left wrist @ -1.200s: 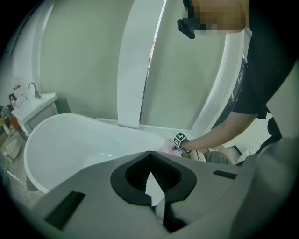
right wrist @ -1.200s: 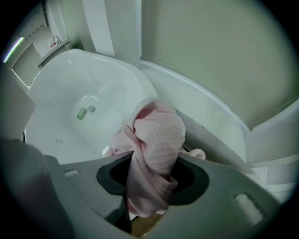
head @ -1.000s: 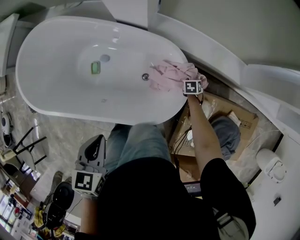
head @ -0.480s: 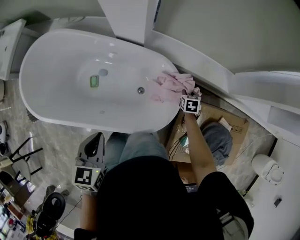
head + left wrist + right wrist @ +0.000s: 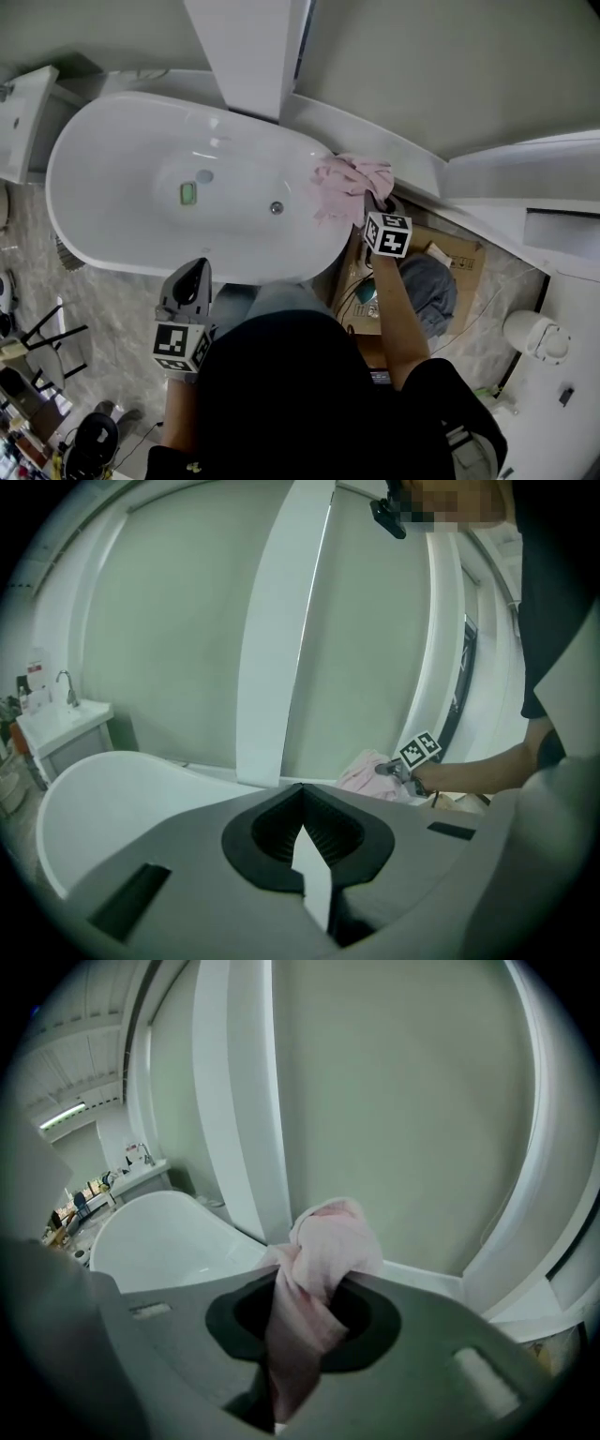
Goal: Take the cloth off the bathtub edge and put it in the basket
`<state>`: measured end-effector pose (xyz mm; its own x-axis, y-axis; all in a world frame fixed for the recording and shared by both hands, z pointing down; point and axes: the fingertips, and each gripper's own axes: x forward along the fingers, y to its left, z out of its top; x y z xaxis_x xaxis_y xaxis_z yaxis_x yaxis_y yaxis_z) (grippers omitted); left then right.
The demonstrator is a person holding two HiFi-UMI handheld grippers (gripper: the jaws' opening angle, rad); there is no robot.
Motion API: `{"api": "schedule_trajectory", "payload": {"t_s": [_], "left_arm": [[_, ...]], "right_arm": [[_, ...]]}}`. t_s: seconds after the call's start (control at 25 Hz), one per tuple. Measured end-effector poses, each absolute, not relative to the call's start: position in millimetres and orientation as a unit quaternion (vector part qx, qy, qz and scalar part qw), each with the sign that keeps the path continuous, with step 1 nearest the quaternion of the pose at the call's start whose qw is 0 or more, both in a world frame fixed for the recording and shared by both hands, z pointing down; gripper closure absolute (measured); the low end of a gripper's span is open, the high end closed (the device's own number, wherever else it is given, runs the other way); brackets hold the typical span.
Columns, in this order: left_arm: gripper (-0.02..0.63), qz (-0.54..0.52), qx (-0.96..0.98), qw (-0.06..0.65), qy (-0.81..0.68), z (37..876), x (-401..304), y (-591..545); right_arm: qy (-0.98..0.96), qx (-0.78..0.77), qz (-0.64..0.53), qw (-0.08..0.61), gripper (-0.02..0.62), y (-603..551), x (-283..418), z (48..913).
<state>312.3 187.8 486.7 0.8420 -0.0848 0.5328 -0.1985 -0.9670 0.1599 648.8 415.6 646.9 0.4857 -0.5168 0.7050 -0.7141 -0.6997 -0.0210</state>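
Cloth [image 5: 330,1239] | right gripper [image 5: 309,1286] jaws pinching it, tips hidden | left gripper [image 5: 302,791] jaws pressed together

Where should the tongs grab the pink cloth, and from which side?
The bunched end of the pink cloth toward the person, coming from outside the bathtub. The right tongs pinch that wad there, and the rest hangs loose over the rim.

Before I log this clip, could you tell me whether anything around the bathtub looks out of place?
A small green object lies loose in the bottom of the bathtub. The pink cloth is merely bunched in the right claw.
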Motion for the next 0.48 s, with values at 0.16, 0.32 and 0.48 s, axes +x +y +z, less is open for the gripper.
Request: {"api": "schedule_trajectory", "payload": {"t_s": [0.16, 0.32, 0.48], "left_arm": [[0.6, 0.245, 0.963, 0.092, -0.064, 464.8, 323.1, 173.0], [0.6, 0.22, 0.969, 0.091, -0.065, 447.7, 322.2, 153.0], [0.6, 0.206, 0.972, 0.091, -0.073, 431.6, 318.3, 131.4]], "right_arm": [[-0.374, 0.865, 0.315, 0.117, 0.517, 402.9, 640.9, 584.1], [-0.389, 0.872, 0.275, 0.11, 0.517, 387.1, 626.8, 522.1], [-0.405, 0.875, 0.244, 0.103, 0.517, 371.3, 612.4, 465.5]]}}
